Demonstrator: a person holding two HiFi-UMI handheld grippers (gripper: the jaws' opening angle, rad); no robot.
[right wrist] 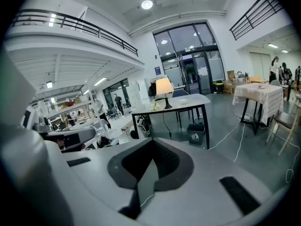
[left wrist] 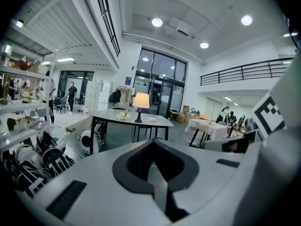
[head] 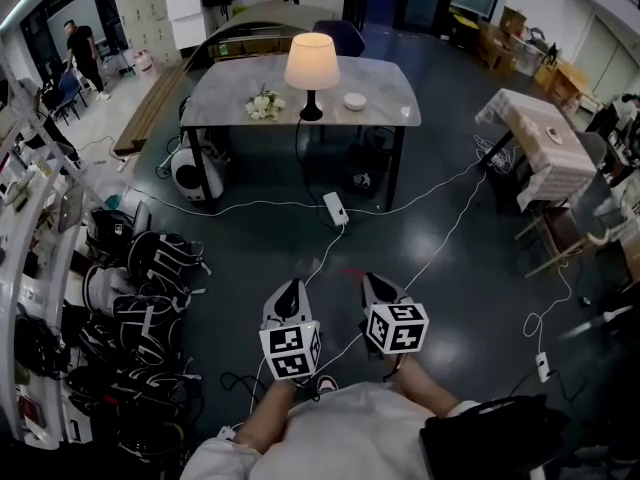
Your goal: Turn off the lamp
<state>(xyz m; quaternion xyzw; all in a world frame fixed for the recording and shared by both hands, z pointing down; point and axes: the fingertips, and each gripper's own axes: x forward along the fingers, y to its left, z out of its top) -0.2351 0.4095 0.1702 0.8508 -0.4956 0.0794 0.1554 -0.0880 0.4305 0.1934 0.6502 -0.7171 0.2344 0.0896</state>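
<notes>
My left hand-held gripper (head: 290, 293) and right hand-held gripper (head: 377, 286) are side by side, low in front of me. Both are clenched, jaws together, with nothing between them. The lamp (head: 311, 63) glows well ahead of both tips, standing on a grey worktop (head: 225, 93). White flowers (head: 265, 105) lie just left of its base, and a small white dish (head: 354, 100) sits just to the right. A white power strip (head: 335, 208) lies on the floor between the hand-held grippers and the worktop.
</notes>
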